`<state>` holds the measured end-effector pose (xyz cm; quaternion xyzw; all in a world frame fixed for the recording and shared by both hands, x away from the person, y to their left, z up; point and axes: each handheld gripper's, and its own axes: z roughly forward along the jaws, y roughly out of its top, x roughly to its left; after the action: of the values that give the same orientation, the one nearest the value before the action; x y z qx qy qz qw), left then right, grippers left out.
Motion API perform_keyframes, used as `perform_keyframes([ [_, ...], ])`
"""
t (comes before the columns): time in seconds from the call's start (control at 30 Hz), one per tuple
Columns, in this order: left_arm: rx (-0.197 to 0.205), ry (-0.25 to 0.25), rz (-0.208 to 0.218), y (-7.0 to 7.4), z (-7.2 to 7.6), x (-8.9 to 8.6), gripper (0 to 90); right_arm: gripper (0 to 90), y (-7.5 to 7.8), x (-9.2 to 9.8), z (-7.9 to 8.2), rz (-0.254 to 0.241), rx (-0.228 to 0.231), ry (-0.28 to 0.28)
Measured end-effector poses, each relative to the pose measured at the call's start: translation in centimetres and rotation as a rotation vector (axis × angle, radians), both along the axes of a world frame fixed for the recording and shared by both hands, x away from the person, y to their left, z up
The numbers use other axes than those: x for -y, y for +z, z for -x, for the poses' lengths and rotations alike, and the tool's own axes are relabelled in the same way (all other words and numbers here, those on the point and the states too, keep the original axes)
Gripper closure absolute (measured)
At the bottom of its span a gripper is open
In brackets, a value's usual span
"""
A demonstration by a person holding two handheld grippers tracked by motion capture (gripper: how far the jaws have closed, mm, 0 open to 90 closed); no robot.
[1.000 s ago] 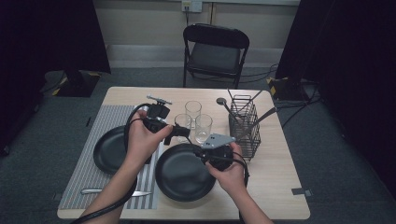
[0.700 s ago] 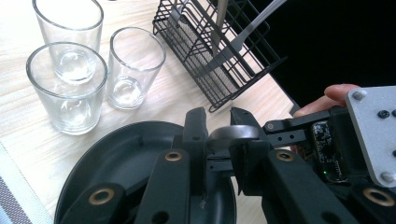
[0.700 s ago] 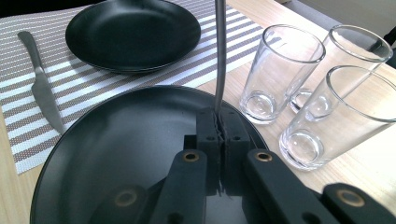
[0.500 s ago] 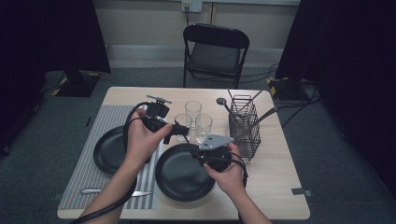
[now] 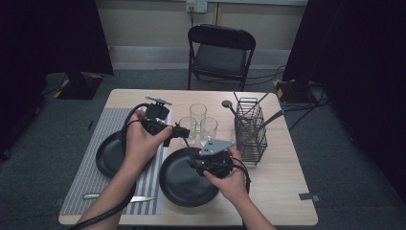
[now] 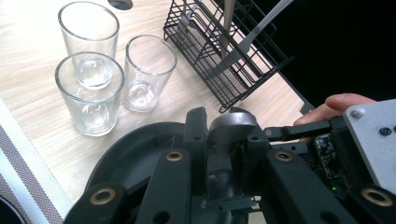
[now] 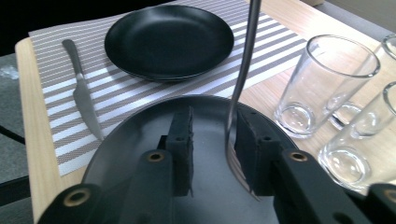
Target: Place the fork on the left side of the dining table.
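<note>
Each black tool [image 5: 184, 132] has brass-ringed screw holes, a trailing black cable (right tool [image 5: 195, 160] bears a grey three-cornered plate)

No readable text, label, brand, number or sign anywhere: none on the clear drinking glasses [image 6: 93, 93], the black round plates [image 7: 168, 39], the black wire cutlery caddy [image 5: 250, 129] or the pale wooden bench [image 5: 287, 191].

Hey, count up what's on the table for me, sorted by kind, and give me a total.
Black plates: 2
Clear glasses: 3
Knife: 1
Wire cutlery basket: 1
Fork held in the left tongs: 1
Striped placemat: 1
Total: 9, leaving out the utensils in the basket, too tangled to count.
</note>
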<state>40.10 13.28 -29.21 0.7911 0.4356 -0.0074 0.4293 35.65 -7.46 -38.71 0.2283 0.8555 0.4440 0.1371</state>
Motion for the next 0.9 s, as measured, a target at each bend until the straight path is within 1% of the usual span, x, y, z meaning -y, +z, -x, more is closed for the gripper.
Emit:
perform_keyframes([
  [0.07,0.004,-0.001,-0.002,0.0,0.0,-0.1,77.8,66.2,0.0,0.0,0.0,-0.003,-0.001,0.002],
  [0.13,0.006,0.001,-0.003,0.0,0.0,-0.2,77.8,67.2,0.1,0.0,0.0,-0.01,-0.005,0.023],
  [0.2,0.009,0.004,0.0,0.1,0.0,-0.2,77.8,67.2,0.1,-0.1,0.1,-0.005,0.002,0.027],
  [0.3,0.013,0.013,0.001,0.1,-0.1,-0.3,77.8,67.6,0.0,-0.4,0.3,-0.003,0.0,0.03],
  [0.37,0.01,0.013,0.004,0.1,-0.1,-0.3,77.8,69.9,0.0,-0.5,0.4,-0.001,-0.004,0.046],
  [0.43,0.014,0.016,0.0,0.1,-0.1,-0.3,77.9,70.0,-0.1,-0.7,0.5,0.003,-0.004,0.05],
  [0.5,0.009,0.015,0.002,0.1,-0.1,-0.3,77.9,70.3,0.0,-0.8,0.6,0.011,-0.003,0.043],
  [0.57,0.007,0.011,0.0,0.1,0.0,-0.3,77.9,71.5,0.0,-0.9,0.5,0.01,-0.003,0.046],
  [0.73,0.007,0.016,0.001,0.1,0.0,-0.7,77.9,68.2,0.0,-0.8,0.3,0.008,-0.007,0.04],
  [0.77,0.01,0.014,-0.004,0.2,0.0,-0.9,77.9,67.2,0.0,-0.7,0.2,0.009,-0.006,0.038],
  [0.9,0.012,0.024,-0.009,0.2,0.1,-1.5,77.9,58.9,0.1,-0.2,0.0,-0.001,-0.003,0.02],
])
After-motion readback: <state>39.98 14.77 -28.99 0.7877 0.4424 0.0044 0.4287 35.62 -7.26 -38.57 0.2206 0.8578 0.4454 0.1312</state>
